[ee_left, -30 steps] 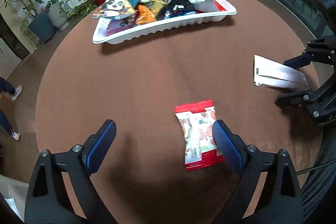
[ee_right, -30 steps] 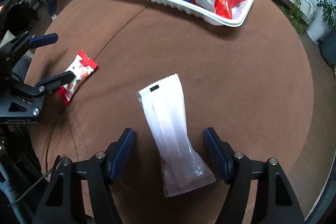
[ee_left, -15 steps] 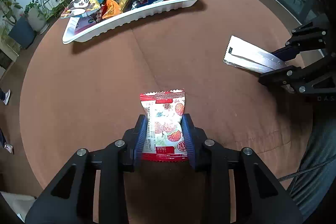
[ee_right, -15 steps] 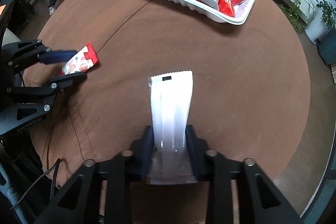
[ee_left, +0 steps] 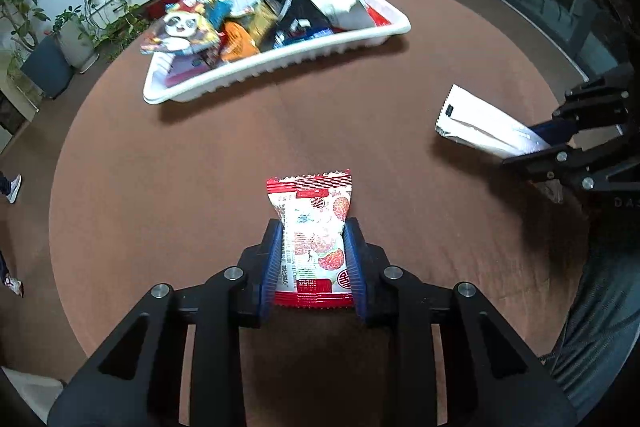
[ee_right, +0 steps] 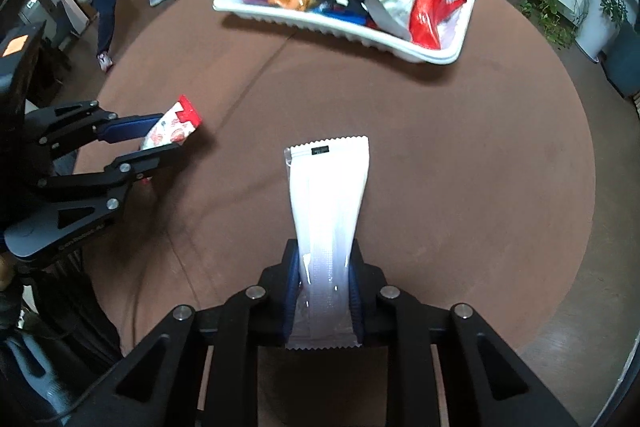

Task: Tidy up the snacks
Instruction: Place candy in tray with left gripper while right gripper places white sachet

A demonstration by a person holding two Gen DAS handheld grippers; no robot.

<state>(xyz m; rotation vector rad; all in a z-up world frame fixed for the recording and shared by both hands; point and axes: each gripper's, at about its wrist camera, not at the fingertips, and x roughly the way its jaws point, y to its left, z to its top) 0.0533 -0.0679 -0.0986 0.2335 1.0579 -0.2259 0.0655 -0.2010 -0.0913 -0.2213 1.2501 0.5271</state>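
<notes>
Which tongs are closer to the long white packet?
The right tongs: they are clamped on the white packet. The left tongs are off to the side, clamped on the red packet, with bare table between.

1. The left wrist view looks steeply down along its fingers, close above the round brown table (ee_left: 168, 187), the white tray (ee_left: 280, 67) at the far side.
2. The right wrist view does likewise from the table's right.
3. Both views share the table, the tray and each other's gripper.
</notes>
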